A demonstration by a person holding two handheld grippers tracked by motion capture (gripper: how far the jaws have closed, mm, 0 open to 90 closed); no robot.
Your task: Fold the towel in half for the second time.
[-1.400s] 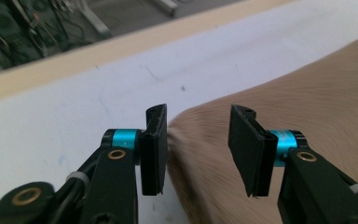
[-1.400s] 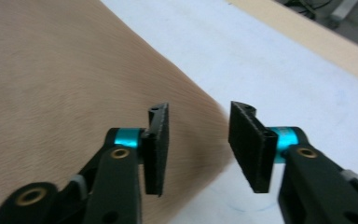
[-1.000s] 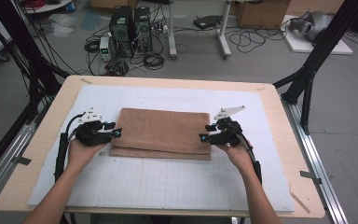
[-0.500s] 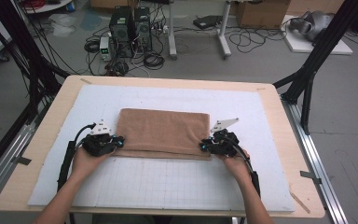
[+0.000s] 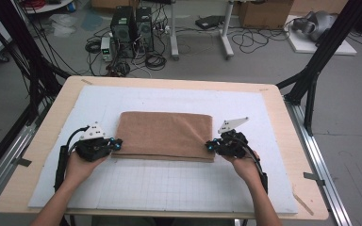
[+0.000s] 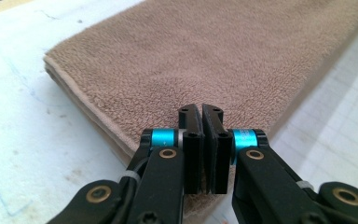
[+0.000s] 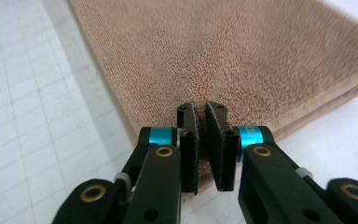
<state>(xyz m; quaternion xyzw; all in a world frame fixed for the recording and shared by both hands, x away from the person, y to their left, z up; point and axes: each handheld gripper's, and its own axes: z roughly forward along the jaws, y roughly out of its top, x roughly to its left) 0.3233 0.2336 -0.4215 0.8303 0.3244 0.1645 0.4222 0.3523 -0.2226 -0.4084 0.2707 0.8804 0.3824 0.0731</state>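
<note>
A folded brown towel [image 5: 165, 134] lies across the middle of the white gridded mat [image 5: 169, 183]. My left gripper [image 5: 117, 143] sits at the towel's near left corner. In the left gripper view the towel [image 6: 214, 60] stretches away, and the left gripper [image 6: 201, 112] is shut with a thin fold of cloth pinched between the pads. My right gripper [image 5: 209, 146] is at the near right corner. Its jaws have just been closing. In the right gripper view the right gripper [image 7: 200, 109] presses on the edge of the towel [image 7: 223, 56].
The mat covers a wooden table [image 5: 283, 108] with bare wood along its rim. Black frame poles [image 5: 311, 89] stand at the far corners. Computer towers [image 5: 132, 26] and cables lie on the floor behind the table.
Both hands have drawn back from the towel's sides to its near corners, and both pairs of jaws have closed there. The towel's near edge now lies tidier.
</note>
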